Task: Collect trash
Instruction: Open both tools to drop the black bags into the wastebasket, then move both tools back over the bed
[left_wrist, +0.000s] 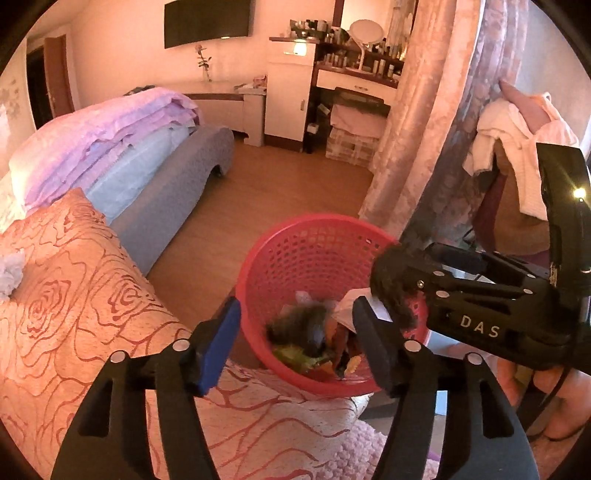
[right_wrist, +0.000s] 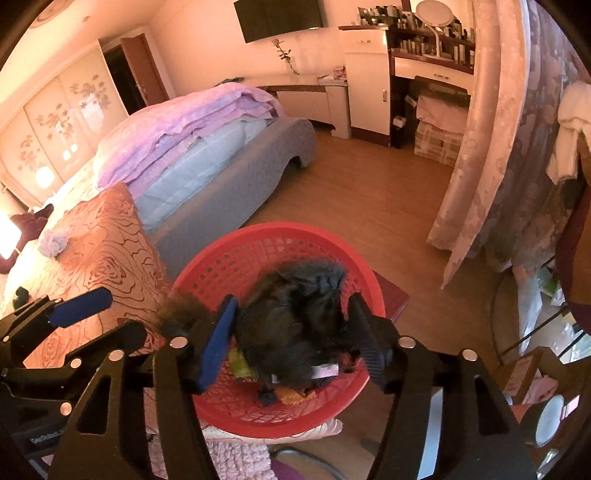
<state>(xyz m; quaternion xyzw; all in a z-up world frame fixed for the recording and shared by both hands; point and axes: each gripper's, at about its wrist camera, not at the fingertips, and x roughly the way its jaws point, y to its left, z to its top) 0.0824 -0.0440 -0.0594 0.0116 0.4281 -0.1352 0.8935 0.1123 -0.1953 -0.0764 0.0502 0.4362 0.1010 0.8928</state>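
Observation:
A red mesh basket (left_wrist: 314, 221) (right_wrist: 280, 229) stands on the floor beside the bed, with green and orange wrappers (left_wrist: 295, 354) and white paper (left_wrist: 351, 302) in it. A black fluffy clump (right_wrist: 295, 332) (left_wrist: 303, 325), blurred, lies loose inside the basket over the other trash. My right gripper (right_wrist: 293, 301) is open above it, its fingers on either side of the clump and not pressing it. Some black fluff clings to a right finger (left_wrist: 391, 295). My left gripper (left_wrist: 295, 310) is open over the basket with nothing held; its blue pad (right_wrist: 81, 306) shows at left.
The bed's orange rose-patterned cover (left_wrist: 74, 295) lies left of the basket, with purple quilts (left_wrist: 110, 129) behind. Wooden floor (left_wrist: 277, 184) stretches beyond to a dressing table (left_wrist: 354, 85). Curtains (left_wrist: 424, 129) hang at right. A pink mat (left_wrist: 362, 443) lies below; a hand (left_wrist: 517, 380) holds the right gripper.

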